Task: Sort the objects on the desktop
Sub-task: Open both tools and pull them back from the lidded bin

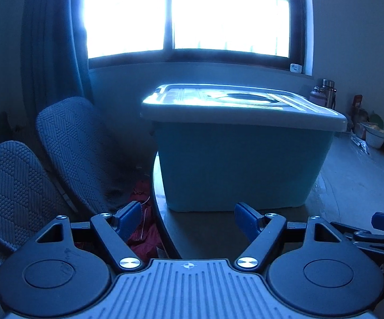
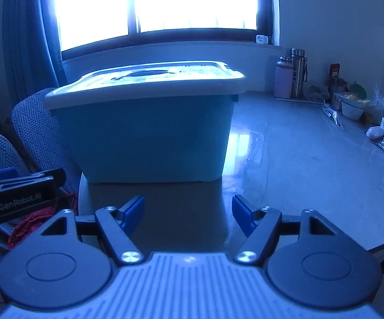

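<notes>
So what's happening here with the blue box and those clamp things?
A person holds a two-finger gripper in each hand. Both the left gripper and the right gripper hang open and empty in front of a blue storage bin whose pale lid is on. Nothing is being touched. Bottles, a white cup and other clutter sit along the far side of the table, unsorted.

Lidded blue bin [image 2: 152, 133] ahead; bare tabletop [image 2: 298, 164] rightward.
</notes>
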